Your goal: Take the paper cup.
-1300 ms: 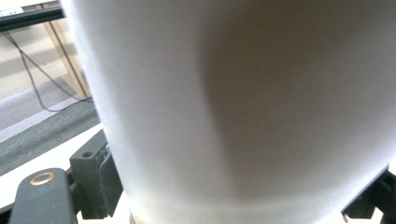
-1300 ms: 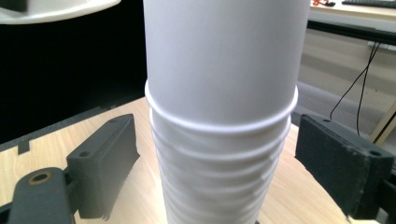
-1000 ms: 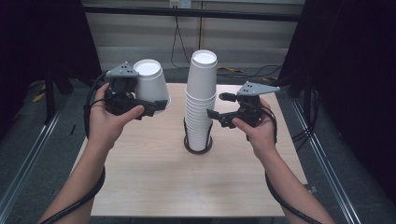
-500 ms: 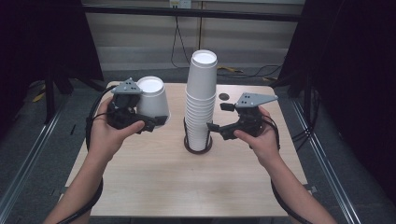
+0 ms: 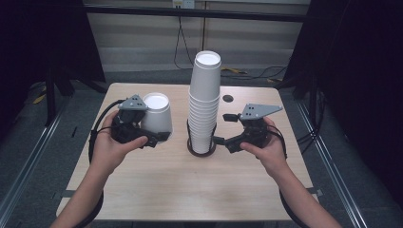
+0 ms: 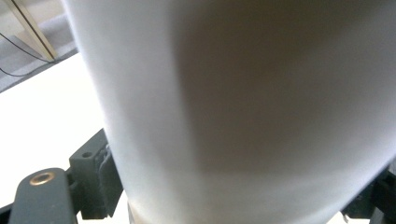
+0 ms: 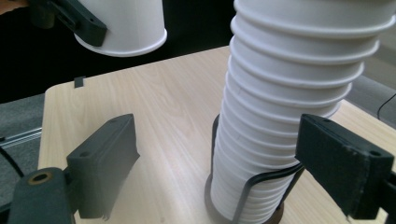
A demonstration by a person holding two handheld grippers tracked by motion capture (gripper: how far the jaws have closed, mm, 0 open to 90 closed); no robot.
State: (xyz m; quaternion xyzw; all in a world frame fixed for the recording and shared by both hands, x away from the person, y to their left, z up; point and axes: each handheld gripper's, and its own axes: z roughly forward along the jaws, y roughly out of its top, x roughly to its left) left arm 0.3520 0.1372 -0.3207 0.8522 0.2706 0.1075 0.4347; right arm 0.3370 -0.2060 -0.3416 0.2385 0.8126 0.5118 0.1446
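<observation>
Clenching the single white cup (image 5: pixel 157 114) upside down, base up, the left gripper (image 5: pixel 153 137) grips its wall near the rim, at about nine o'clock from the stack of cups (image 5: pixel 204 99); the cup's rim shows clear of the table (image 5: pixel 180 190). That stack stands in a black wire holder (image 5: pixel 201 150) near the table's middle. At three o'clock from it the right gripper (image 5: pixel 223 128) hovers, jaws parted and empty, pointing at the stack's lower part
</observation>
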